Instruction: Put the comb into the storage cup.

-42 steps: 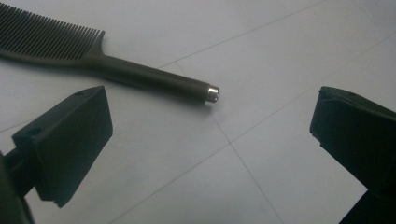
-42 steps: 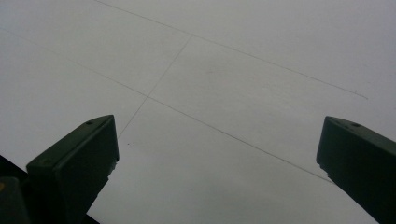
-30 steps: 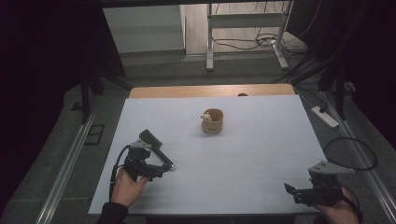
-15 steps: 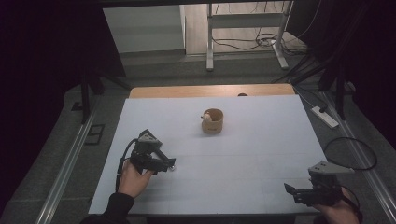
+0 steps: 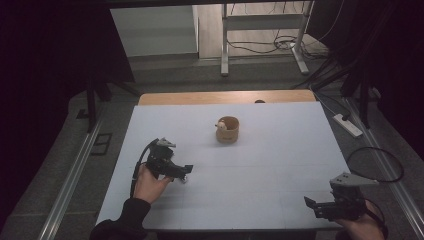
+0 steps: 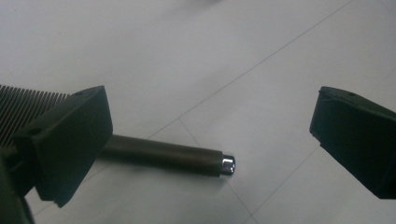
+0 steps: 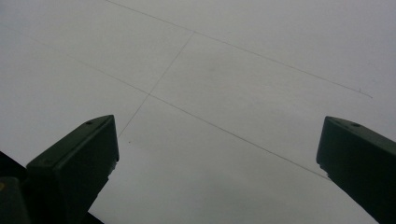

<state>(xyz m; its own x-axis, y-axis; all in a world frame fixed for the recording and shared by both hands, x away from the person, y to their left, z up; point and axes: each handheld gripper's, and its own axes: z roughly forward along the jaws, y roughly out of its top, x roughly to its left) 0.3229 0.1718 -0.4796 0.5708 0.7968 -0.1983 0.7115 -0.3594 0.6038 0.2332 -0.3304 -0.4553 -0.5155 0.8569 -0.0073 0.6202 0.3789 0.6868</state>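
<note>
So the left tool (image 5: 181,172) is down low over the white surface (image 5: 260,165), jaws spread wide and gripping nothing. In the left gripper view there's a dark, slim rod-like handle (image 6: 163,154) lying flat on the surface between those jaws, closer to the left one, with a shiny metal tip (image 6: 228,164) pointing toward the gap. The other end runs under the left jaw, where a row of fine comb-like teeth (image 6: 23,109) pokes out, so it looks like a comb or brush of some sort, can't say for sure. Neither jaw looks to be touching it.

The right tool (image 5: 320,207) sits near the person's edge of the surface, well apart from the left one, also spread open with nothing between the jaws, just bare white surface with thin seam lines in its own view.

Further out from the left tool, ahead and off to its right, there's a small round wooden cup (image 5: 227,129) standing upright with something pale (image 5: 220,125) sticking out at the rim. Too small to tell what it is.
</note>
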